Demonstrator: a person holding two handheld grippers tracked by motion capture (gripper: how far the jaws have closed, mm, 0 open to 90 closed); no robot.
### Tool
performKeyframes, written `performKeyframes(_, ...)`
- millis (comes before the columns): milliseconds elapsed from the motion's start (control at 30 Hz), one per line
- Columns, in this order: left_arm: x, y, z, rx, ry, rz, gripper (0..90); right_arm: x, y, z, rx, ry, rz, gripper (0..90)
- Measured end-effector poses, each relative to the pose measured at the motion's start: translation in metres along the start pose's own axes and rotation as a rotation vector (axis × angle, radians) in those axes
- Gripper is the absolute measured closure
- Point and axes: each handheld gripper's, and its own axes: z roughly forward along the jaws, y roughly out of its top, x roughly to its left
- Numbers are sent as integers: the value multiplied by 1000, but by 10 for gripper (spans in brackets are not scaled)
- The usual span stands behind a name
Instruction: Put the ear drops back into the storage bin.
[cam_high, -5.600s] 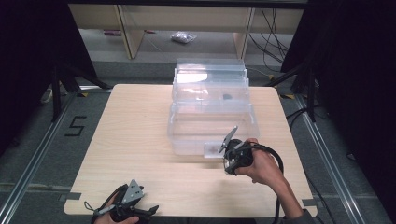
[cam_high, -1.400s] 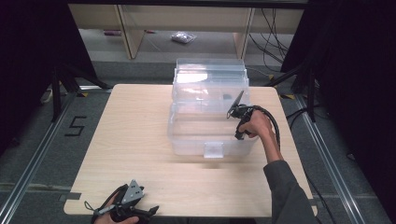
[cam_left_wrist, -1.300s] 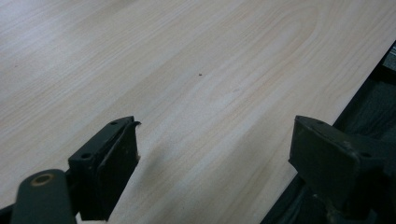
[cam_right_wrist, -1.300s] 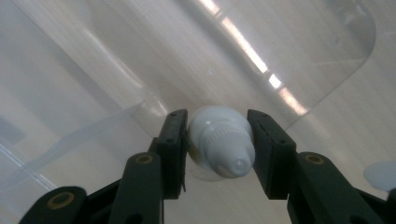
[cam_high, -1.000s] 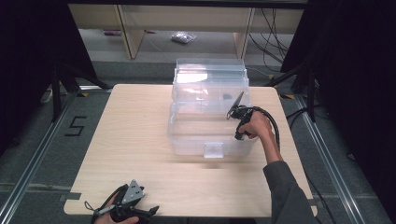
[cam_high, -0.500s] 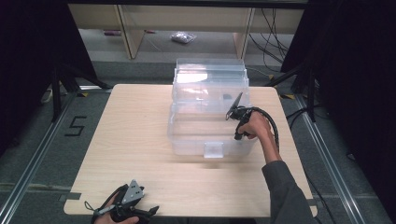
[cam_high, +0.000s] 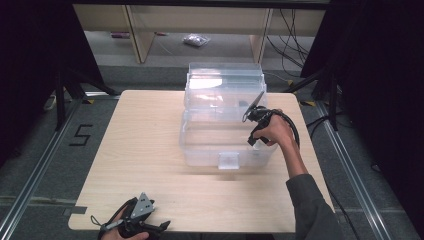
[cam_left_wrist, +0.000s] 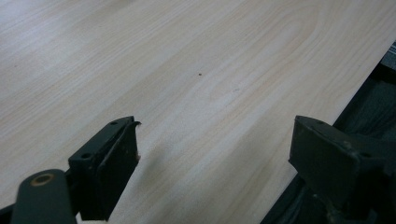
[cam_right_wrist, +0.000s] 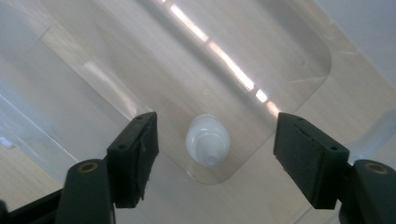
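In the lower left of the high view, the person's left hand (cam_high: 116, 231) lies at the near edge of the pale wooden table (cam_high: 145, 140), wrapped around the left gripper (cam_high: 150, 227), whose grey three-cornered plate faces up and whose black jaws point toward the right along the table edge. In the left gripper view those jaws stand spread wide apart with nothing between them, low over the bare wood grain, and the table's edge runs down the right side of the frame past the right-hand jaw. At the middle of the high view sits a clear plastic storage box (cam_high: 200, 145) with its lid tilted up and back against the far side, a small clear latch tab at the centre of its near wall. Right of centre, the right forearm, in a grey sleeve, comes up from the bottom right of the frame, and the right hand (cam_high: 276, 132) reaches over the box's right rim, wrist bent, tipping the right gripper (cam_high: 250, 112) down into the open box with its black cable looping behind the hand. In the right gripper view its jaws are also spread wide, holding nothing, and between them, lower down on the transparent floor of the box, lies a small white bottle (cam_right_wrist: 208, 140) seen end-on with its narrow cap toward the camera, clear of both jaws; bright strips of reflected light cross the plastic above it.
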Motion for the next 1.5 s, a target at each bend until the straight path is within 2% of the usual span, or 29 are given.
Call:
performKeyframes(33,0,0,0,0,1,0,149,0,0,-1,-20,-8,-19,293)
performKeyframes(67,0,0,0,1,3,1,149,2,0,-3,-26,8,-3,291)
performKeyframes(100,0,0,0,3,2,4,149,1,-1,-3,-39,4,-17,277)
performKeyframes(133,0,0,0,2,2,2,149,3,-1,-4,-37,-1,5,268)
performKeyframes(300,0,0,0,2,1,2,149,7,-5,-11,-84,-14,-14,244)
performKeyframes(467,0,0,0,1,-1,-3,149,14,-10,-19,-122,-1,-22,245)
performKeyframes(733,1,0,0,-1,-2,-9,149,19,-12,-25,-144,-6,-40,242)
performKeyframes(867,1,0,0,6,1,3,149,22,-13,-28,-150,-7,-44,247)
performKeyframes(933,0,0,0,-5,0,-10,149,23,-14,-30,-170,-17,-45,257)
performKeyframes(1067,1,0,0,9,0,0,149,27,-17,-35,-186,-16,-58,257)
performKeyframes(1233,1,0,0,4,0,0,149,34,-23,-40,-203,-14,-53,252)
performKeyframes(1500,0,0,0,1,0,-4,149,42,-36,-42,-229,-14,-87,247)
